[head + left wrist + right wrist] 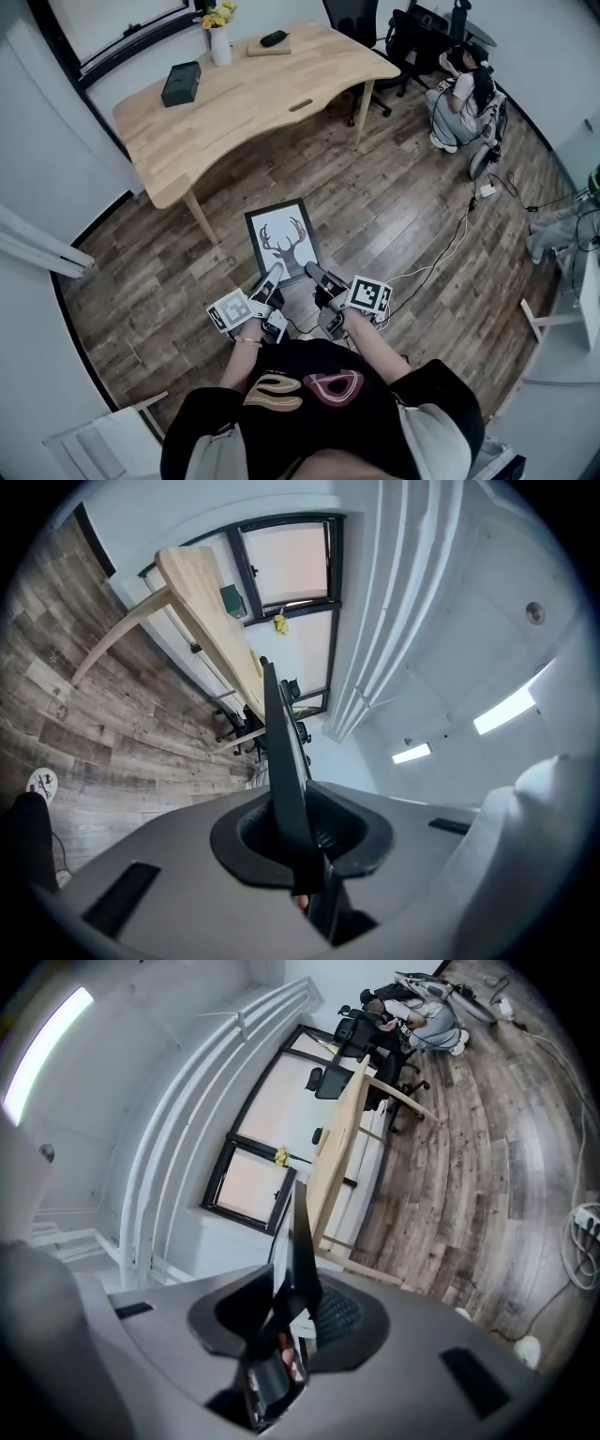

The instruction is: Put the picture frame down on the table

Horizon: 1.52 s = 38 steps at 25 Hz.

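Short of the tabletop: deer picture frame aloft
Left hand-held gripper, right hand-held gripper clamped on it; placing remains.

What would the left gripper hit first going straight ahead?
The left gripper is clamped on the picture frame; beyond it, the wooden table probably comes first, though depth is unclear.

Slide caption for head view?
Person's left gripper and right gripper hold the deer-print picture frame over the wood floor, short of the table.
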Each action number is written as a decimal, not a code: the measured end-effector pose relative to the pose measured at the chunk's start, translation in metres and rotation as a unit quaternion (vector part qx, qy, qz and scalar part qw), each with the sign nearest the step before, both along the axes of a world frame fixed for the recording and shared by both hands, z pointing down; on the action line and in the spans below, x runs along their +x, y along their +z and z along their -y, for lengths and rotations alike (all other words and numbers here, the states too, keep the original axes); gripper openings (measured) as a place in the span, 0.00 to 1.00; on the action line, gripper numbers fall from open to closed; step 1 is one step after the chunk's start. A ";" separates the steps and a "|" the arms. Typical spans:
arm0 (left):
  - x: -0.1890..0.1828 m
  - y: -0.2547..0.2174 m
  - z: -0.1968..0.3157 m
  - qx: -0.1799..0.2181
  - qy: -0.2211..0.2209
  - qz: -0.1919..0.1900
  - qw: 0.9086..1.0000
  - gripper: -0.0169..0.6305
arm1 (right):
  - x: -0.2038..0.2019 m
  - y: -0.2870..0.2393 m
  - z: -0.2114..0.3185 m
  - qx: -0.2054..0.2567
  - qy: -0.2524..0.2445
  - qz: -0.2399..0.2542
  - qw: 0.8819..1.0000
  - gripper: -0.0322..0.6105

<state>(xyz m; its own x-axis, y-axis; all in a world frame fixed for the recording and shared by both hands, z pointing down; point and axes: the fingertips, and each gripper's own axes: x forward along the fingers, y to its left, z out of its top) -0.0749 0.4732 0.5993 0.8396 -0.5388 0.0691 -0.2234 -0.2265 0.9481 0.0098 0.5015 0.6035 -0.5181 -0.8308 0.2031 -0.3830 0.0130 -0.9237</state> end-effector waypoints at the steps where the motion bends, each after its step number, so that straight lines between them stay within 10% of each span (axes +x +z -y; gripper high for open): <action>1: 0.000 0.000 0.010 -0.001 0.002 0.000 1.000 0.11 | 0.000 -0.001 0.010 0.000 0.002 0.000 1.000 0.23; 20: -0.042 -0.005 0.182 0.010 0.061 0.008 0.998 0.12 | -0.047 -0.007 0.173 0.008 0.059 -0.005 0.998 0.23; 38: -0.053 -0.004 0.211 0.008 0.102 0.024 0.994 0.12 | -0.062 -0.005 0.196 0.017 0.100 0.006 0.995 0.24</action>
